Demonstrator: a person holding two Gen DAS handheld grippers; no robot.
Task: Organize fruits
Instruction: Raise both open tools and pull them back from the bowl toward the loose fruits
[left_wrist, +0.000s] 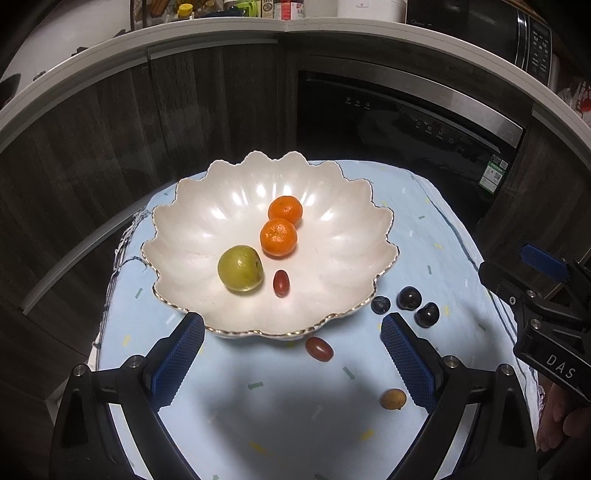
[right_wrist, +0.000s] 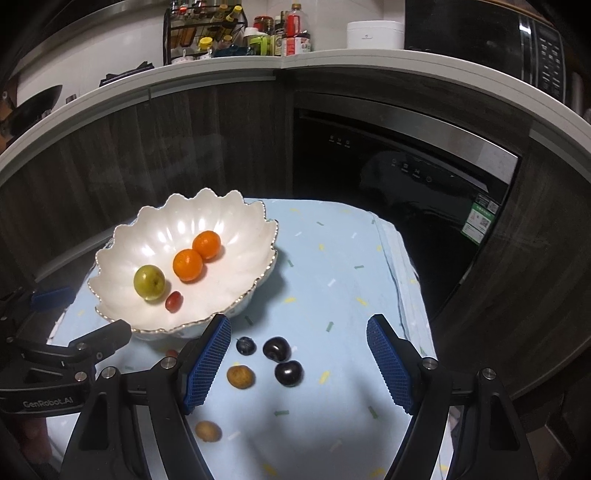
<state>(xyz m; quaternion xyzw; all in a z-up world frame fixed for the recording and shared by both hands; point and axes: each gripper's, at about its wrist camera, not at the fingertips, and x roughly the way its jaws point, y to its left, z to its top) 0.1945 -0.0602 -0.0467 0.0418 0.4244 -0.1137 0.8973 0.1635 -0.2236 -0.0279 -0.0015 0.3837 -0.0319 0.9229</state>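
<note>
A white scalloped bowl (left_wrist: 343, 229) (right_wrist: 240, 236) on the light blue cloth holds two oranges (left_wrist: 278, 237) (right_wrist: 188, 265), a green fruit (left_wrist: 240, 268) (right_wrist: 149, 280) and a small red tomato (left_wrist: 281, 283) (right_wrist: 173, 301). On the cloth lie another red tomato (left_wrist: 319, 349), a blueberry (left_wrist: 381, 304) (right_wrist: 246, 346), two dark cherries (left_wrist: 409, 297) (right_wrist: 289, 373) and brown longans (left_wrist: 393, 398) (right_wrist: 240, 376). My left gripper (left_wrist: 291, 330) stands open near the bowl's front rim, nothing between its fingers. My right gripper (right_wrist: 299, 332) is open above the cherries and blueberry.
The cloth (right_wrist: 332, 258) covers a small table with edges on all sides. Dark cabinets and a built-in appliance (right_wrist: 406, 173) stand behind. A counter above carries bottles and a spice rack (right_wrist: 207, 33). A hand (left_wrist: 557, 417) shows at the right edge.
</note>
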